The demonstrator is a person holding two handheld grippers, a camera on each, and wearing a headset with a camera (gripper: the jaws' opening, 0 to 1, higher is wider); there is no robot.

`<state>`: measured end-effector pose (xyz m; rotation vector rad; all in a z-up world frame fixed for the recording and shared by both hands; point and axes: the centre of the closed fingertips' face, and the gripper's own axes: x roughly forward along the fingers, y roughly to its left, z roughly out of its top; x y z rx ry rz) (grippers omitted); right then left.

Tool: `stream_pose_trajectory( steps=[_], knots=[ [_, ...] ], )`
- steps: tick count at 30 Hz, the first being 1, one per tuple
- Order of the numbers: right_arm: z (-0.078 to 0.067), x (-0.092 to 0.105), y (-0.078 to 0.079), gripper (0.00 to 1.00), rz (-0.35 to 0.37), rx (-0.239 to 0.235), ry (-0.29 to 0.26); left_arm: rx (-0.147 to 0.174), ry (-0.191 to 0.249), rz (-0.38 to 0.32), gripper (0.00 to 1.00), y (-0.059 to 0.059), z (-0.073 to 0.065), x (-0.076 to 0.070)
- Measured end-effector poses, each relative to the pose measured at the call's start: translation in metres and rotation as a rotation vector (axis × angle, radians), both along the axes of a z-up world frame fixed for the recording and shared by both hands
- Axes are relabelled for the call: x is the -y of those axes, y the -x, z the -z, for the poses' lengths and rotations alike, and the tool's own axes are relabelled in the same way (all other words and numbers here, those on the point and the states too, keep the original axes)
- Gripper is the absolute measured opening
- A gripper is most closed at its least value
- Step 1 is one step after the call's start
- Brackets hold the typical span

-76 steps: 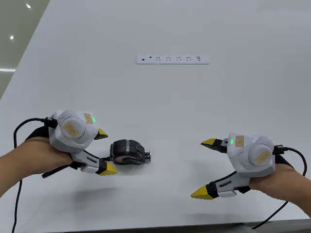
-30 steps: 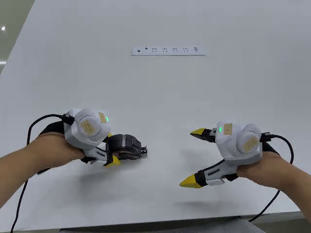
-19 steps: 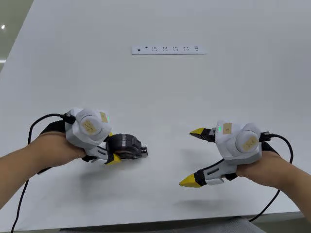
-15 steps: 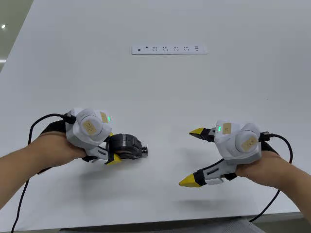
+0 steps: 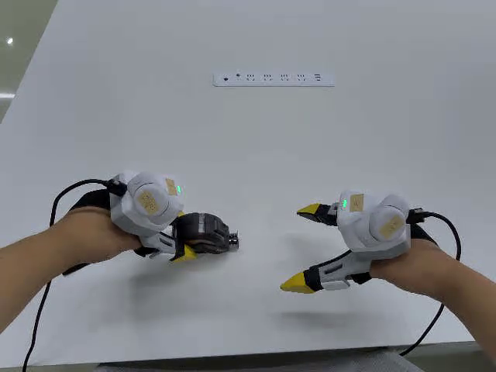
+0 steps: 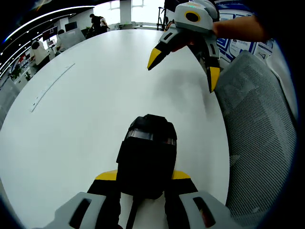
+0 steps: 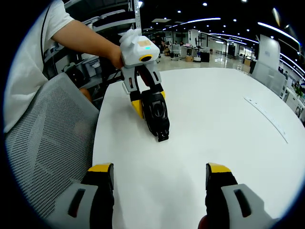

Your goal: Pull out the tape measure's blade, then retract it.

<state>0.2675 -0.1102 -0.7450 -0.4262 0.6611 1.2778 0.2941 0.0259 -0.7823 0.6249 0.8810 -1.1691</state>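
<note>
**Tape measure**: black case, lower left of the head view, resting on the white table, with its hook end pointing right. No blade is drawn out.

**Left gripper**: clamped on the rear of the case, one yellow-tipped jaw on either side.

**Right gripper**: lower right, jaws spread wide and empty, well apart from the hook.

**Power strip**: upper centre.

**Status:** the case is secured. Judged remaining: seize the hook, pull the blade out, retract it.
</note>
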Motion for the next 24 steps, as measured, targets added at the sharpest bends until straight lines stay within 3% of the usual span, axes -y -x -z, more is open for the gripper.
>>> stream_pose_trajectory(
  steps=[4, 24],
  knots=[
    [0.0, -0.007, -0.003, 0.67, -0.007, 0.003, -0.019, 0.0, -0.007, 0.004, 0.33, 0.0, 0.0, -0.001],
    [0.016, -0.031, -0.018, 0.51, -0.031, 0.028, -0.021, -0.001, -0.014, 0.011, 0.33, 0.001, 0.0, 0.0]
  ],
)
